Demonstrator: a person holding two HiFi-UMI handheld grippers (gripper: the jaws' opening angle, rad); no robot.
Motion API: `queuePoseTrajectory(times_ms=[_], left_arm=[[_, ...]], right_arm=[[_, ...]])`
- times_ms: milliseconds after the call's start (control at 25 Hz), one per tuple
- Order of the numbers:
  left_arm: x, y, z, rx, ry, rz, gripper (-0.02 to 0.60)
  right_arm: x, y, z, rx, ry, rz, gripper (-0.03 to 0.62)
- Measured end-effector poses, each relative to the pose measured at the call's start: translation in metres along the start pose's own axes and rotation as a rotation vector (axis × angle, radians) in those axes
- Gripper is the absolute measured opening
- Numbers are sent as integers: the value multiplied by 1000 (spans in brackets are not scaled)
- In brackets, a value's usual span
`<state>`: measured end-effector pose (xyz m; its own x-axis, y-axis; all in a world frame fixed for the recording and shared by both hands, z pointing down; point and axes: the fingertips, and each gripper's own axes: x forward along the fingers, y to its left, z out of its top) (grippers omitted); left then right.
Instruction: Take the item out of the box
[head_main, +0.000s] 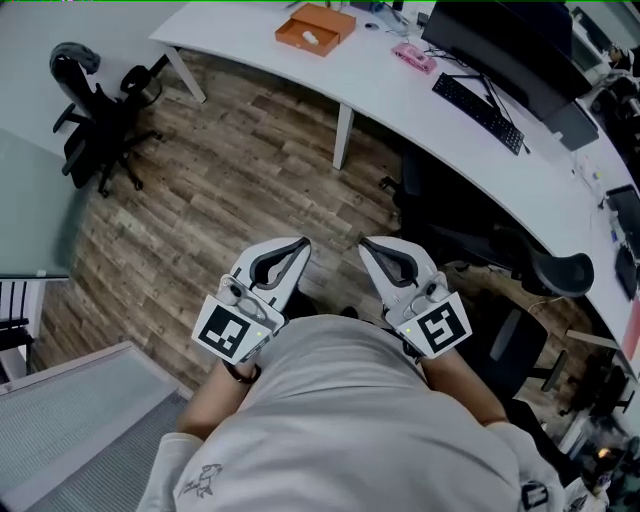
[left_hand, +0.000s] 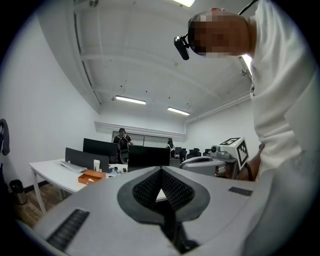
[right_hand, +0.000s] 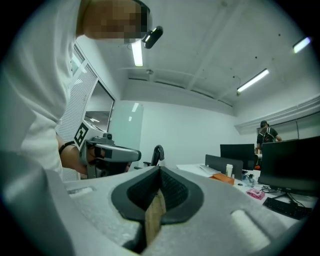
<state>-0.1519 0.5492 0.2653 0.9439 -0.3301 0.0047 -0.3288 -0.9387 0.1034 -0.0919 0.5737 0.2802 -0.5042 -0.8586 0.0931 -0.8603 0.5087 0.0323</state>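
On desk, orange box — white item inside

Wood-plank floor runs under a long, curved white desk. A black office chair stands at the floor's far left edge. Strip lights glow on the white ceiling.

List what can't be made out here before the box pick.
1. Head view: the orange open-topped box on the white curved desk holds a pale thing, too small to identify.
2. Left gripper view: the box's own wall hides its inside.
3. Head view: the small pink object near the black keyboard is too small to name.
4. Head view: the desk's right end is cut off by the picture edge.
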Motion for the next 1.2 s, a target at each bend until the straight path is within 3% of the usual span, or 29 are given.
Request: queuePoseTrajectory(times_ms=[200, 600, 840, 1200], left_arm=[[-29, 63, 6, 2, 10, -15, -2], [-106, 175, 14, -22, -17, 26, -2], [-125, 210, 15, -39, -40, 61, -2], [-123, 248, 6, -38, -12, 88, -2]], right_arm=[[70, 9, 13, 3, -11, -14, 2], [196, 57, 29, -24, -27, 29, 3], [233, 65, 27, -43, -25, 60, 3], [270, 50, 17, -21, -31, 72, 3]])
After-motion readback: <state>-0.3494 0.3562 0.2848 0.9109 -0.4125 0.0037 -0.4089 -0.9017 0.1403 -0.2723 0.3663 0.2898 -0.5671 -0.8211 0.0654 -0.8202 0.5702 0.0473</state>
